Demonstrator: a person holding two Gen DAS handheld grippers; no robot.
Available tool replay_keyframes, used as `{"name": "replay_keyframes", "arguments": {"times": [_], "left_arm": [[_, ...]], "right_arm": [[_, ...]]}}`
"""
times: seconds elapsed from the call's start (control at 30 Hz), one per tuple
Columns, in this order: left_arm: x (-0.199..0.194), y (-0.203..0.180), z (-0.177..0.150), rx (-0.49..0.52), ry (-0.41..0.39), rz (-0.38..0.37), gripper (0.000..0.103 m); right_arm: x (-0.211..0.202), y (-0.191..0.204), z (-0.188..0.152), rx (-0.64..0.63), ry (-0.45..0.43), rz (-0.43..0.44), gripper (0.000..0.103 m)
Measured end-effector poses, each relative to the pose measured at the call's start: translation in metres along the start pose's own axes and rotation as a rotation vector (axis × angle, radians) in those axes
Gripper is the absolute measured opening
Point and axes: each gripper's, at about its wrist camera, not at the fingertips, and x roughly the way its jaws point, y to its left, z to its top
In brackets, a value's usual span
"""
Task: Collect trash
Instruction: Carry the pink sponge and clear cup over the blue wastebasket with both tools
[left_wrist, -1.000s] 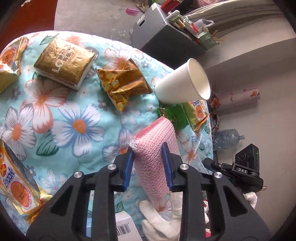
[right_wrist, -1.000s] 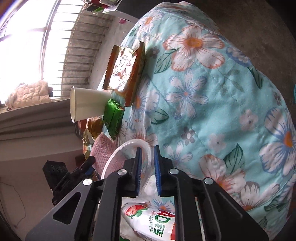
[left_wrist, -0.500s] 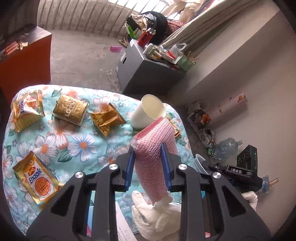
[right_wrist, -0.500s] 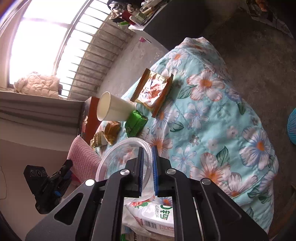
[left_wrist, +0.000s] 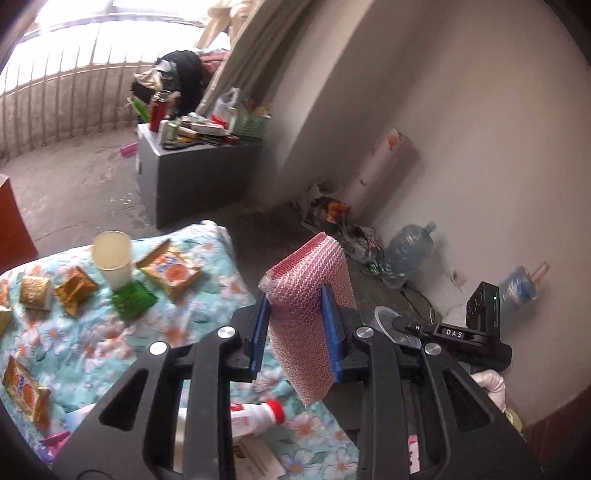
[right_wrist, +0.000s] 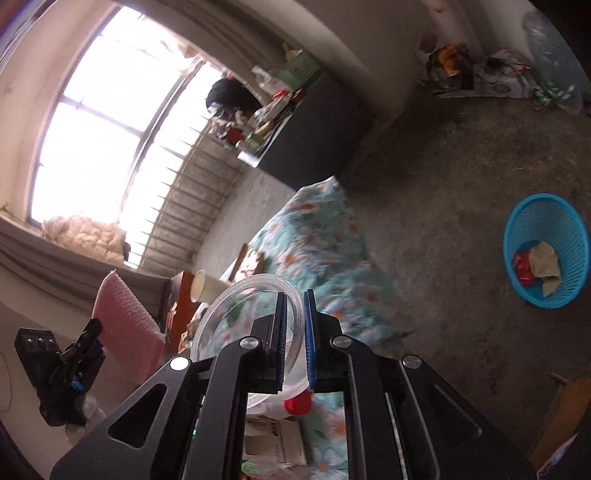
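My left gripper (left_wrist: 295, 325) is shut on a folded piece of pink bubble wrap (left_wrist: 308, 295), held up in the air past the edge of the floral cloth (left_wrist: 92, 332). My right gripper (right_wrist: 293, 332) is shut on the rim of a clear plastic lid (right_wrist: 236, 317), also lifted off the cloth. On the floor at the right of the right wrist view stands a blue mesh bin (right_wrist: 546, 251) with some trash in it. Still on the cloth are a white paper cup (left_wrist: 112, 262), several snack wrappers (left_wrist: 170, 269) and a small white bottle with a red cap (left_wrist: 255, 417).
A grey cabinet (left_wrist: 192, 173) piled with clutter stands by the barred window. Large water bottles (left_wrist: 406, 254) and papers lie along the wall. A red box (left_wrist: 13, 221) sits at the far left. Bare concrete floor (right_wrist: 443, 184) stretches between the cloth and the bin.
Both grippers have risen and pulled back from the cloth, each keeping its hold. The views have swung toward the wall and the floor, and the blue bin has come into the right wrist view.
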Motion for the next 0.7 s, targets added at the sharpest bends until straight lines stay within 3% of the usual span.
{"name": "replay_keyframes", "arguments": {"times": [0.17, 0.4, 0.57, 0.7], "left_arm": [[0.109, -0.097, -0.027, 0.119, 0.172, -0.065, 0.025], [0.278, -0.200, -0.103, 0.331, 0.394, -0.033, 0.026], [0.365, -0.244, -0.145, 0.421, 0.456, -0.009, 0.026], [0.420, -0.263, -0.163, 0.465, 0.442, 0.006, 0.027]], "right_arm": [[-0.033, -0.110, 0.010, 0.150, -0.082, -0.112, 0.009], [-0.026, -0.253, 0.010, 0.357, -0.103, -0.238, 0.009], [0.000, -0.320, 0.022, 0.439, -0.101, -0.312, 0.009], [0.027, -0.358, 0.045, 0.461, -0.096, -0.359, 0.013]]}}
